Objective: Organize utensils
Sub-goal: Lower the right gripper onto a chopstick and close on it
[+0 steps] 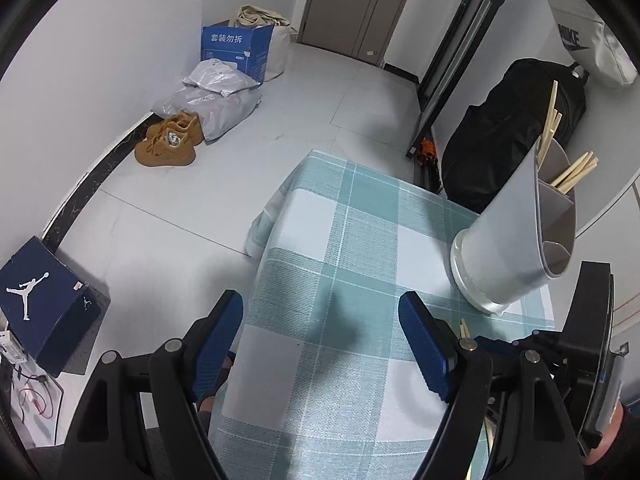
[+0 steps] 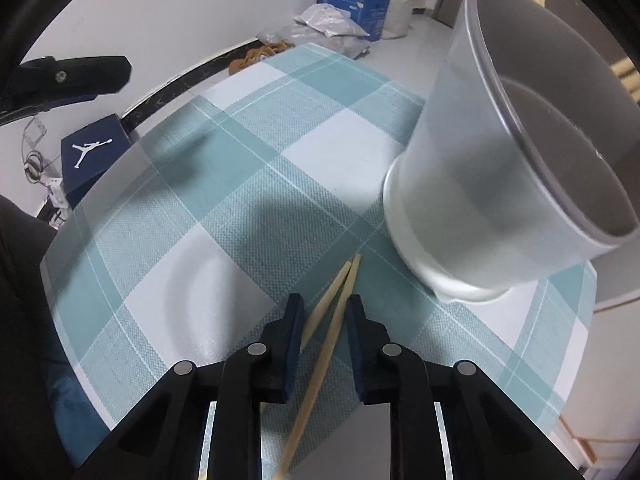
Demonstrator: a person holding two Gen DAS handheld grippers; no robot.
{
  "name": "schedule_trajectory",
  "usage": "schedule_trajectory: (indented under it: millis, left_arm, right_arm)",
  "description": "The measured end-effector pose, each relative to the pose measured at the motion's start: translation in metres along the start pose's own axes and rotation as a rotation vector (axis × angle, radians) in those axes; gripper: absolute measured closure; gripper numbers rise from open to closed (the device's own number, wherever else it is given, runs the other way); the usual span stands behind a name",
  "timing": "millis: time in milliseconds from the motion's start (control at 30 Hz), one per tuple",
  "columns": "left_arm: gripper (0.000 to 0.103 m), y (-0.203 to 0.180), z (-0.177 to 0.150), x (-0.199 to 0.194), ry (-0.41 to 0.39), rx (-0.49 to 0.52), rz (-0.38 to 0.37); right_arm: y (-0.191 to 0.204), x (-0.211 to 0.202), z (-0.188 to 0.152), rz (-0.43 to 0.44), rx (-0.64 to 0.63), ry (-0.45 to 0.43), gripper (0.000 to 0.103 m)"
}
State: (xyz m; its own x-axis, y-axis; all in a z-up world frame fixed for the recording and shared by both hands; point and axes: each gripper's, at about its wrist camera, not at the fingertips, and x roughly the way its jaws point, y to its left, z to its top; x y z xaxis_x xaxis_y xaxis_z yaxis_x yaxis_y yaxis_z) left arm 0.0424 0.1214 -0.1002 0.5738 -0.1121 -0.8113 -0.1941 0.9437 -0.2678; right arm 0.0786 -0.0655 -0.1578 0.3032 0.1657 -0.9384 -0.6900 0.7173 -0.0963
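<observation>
- The left hand-held gripper (image 1: pixel 320 344), black arms with ribbed blue pads, stands wide open over the worktop (image 1: pixel 320 240) with nothing between its pads.
- The worktop wears a woven cloth checked in teal and white.
- The right hand-held gripper (image 2: pixel 322 322) has its ribbed blue pads narrowed around two chopsticks (image 2: pixel 328 320); a gap shows on either side, so the pads do not yet press them.
- The chopsticks are slim, pale wooden sticks lying on the cloth, their tips crossing just beside the holder (image 2: pixel 500 184).
- The holder is a smooth grey cylinder on a white base, upright on the worktop's right side.
- More chopsticks (image 1: pixel 572 172) stand in it.
</observation>
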Motion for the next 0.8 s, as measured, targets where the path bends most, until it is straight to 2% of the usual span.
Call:
schedule_trajectory:
  millis: [233,400,633,800]
  left_arm:
    - [0.026,-0.002,0.000,0.001,0.011,0.002,-0.012]
    - [0.027,-0.003,0.000,0.003,0.020,0.015,-0.017]
    - [0.027,0.000,0.000,0.004,0.032,0.002,-0.008]
    - [0.027,-0.004,-0.001,0.003,0.038,0.006,-0.006]
  right_arm:
    - [-0.011,-0.014,-0.009,0.008,0.036,-0.028,0.084]
    - [-0.013,-0.007,-0.014,-0.007,0.032,0.007,0.084]
    - [-0.004,0.002,0.003,-0.035,0.028,0.015,0.084]
    - [-0.008,0.009,0.014,-0.012,0.095,0.009,0.085]
